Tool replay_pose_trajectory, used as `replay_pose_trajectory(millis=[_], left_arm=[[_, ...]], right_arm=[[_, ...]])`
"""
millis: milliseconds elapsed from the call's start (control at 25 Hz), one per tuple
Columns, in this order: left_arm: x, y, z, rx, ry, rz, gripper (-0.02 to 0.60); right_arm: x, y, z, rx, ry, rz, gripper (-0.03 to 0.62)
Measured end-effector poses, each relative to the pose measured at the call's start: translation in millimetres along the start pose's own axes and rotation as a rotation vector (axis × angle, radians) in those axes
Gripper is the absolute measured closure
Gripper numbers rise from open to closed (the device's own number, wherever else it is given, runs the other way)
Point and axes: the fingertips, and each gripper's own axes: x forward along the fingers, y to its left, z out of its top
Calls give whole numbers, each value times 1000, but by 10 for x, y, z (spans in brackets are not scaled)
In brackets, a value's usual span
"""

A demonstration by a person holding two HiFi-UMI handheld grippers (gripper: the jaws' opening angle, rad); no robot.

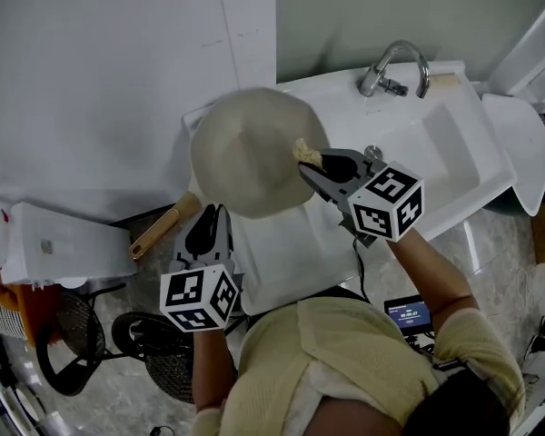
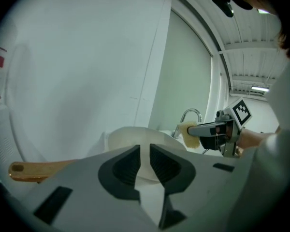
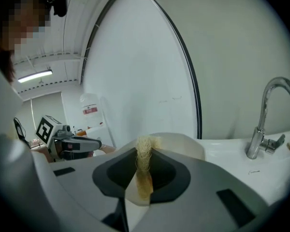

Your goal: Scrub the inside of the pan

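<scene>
My left fingers are narrowed onto the near rim of the pan. In the left gripper view the cream edge fills the thin slit between them, so I take that as a grip on the rim rather than a near miss. The pan sits over the left end of the white sink, well left of the tap. Its wooden handle runs back toward my left side. The long axis therefore goes from the handle at lower left, past my left fingers, up and right over the basin.

My right fingers are clamped on a yellowish, fibrous scrubber. In the right gripper view it stands up as a flattened tuft between them. The scrubber is at the pan's right rim, touching it or just beside it; I cannot tell which.

What matters for the next move is that the broad cream face, which I judge to be the inside, lies to the left of the scrubber in the head view, toward my other hand. The right hand is the one that can reach it. It needs to carry the scrubber over the rim and onto that face while the left hand steadies the pan near the handle.
</scene>
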Motion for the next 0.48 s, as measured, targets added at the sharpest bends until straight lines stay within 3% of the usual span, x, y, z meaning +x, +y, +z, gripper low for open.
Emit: replay_pose_trajectory(millis=[480], left_arm=[[-125,23,-137,-23,10,35,485]], right_arm=[[-234,14,-227,135,-6,1,516]])
